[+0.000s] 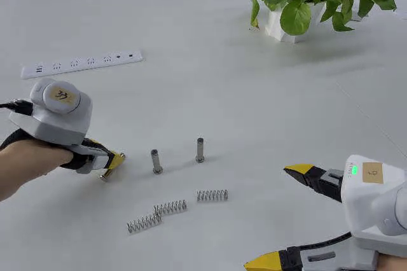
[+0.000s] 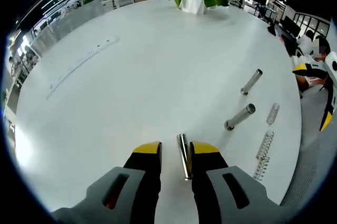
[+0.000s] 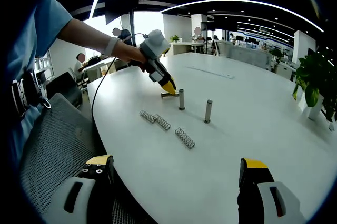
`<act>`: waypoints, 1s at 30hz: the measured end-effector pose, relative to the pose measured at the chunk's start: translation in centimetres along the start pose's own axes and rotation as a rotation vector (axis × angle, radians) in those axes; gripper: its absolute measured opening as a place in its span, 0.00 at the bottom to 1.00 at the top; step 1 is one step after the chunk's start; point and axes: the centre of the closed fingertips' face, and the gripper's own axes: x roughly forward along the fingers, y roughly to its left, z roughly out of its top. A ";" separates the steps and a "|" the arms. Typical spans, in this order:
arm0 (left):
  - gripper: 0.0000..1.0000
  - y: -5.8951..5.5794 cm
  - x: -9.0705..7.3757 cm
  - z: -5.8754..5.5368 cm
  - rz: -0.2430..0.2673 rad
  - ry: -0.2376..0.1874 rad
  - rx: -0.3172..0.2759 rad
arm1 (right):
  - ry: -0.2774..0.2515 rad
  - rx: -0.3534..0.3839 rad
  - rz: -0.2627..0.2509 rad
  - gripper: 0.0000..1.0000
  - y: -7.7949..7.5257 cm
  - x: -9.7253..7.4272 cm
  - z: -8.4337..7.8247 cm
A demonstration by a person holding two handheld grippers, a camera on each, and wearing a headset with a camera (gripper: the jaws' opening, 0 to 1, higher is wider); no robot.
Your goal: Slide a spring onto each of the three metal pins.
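Left gripper (image 2: 175, 149) straddles the fallen pin (image 2: 183, 156) flat on the desk (image 1: 210, 74), likely to stand it up; clamped or not, can't tell. Other two pins (image 1: 156, 161) upright mid-desk, three springs (image 1: 170, 207) lying loose toward the near edge. Right gripper (image 1: 276, 215) spread wide, empty, by the near edge.

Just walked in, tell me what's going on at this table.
A person holds a gripper in each hand. The left gripper has its open jaws either side of a metal pin lying on the table. Two more pins stand upright nearby, with three springs lying loose in front, none on a pin yet. The right gripper hangs wide open, holding nothing.
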 end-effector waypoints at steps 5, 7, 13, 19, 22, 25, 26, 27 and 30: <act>0.13 -0.2 0.3 0.1 -0.006 0.012 -0.006 | -0.001 -0.001 -0.002 0.99 0.0 -0.1 0.0; 0.11 -0.3 0.4 0.0 -0.008 0.020 -0.007 | -0.002 0.000 -0.003 0.99 0.0 -0.1 0.1; 0.09 -0.6 0.8 -0.1 -0.014 0.041 -0.006 | -0.006 0.002 -0.006 0.99 -0.1 -0.1 0.1; 0.07 -0.6 1.0 -0.4 -0.008 0.063 -0.002 | -0.004 0.003 -0.007 0.99 0.0 0.0 0.0; 0.06 -0.4 1.0 -0.5 0.013 0.075 -0.008 | -0.005 0.006 -0.006 0.99 0.1 0.0 0.0; 0.05 -0.5 1.0 -0.5 0.044 0.103 0.012 | 0.003 0.000 -0.005 0.99 0.2 0.1 -0.2; 0.05 -0.5 1.0 -0.5 0.049 0.106 0.023 | 0.004 -0.001 -0.003 0.99 0.2 0.1 -0.2; 0.05 -0.6 1.1 -0.5 0.055 0.112 0.028 | 0.006 -0.003 -0.001 0.99 0.3 0.1 -0.2; 0.05 -0.5 1.1 -0.6 0.064 0.121 0.025 | 0.008 -0.006 -0.001 0.99 0.3 0.1 -0.3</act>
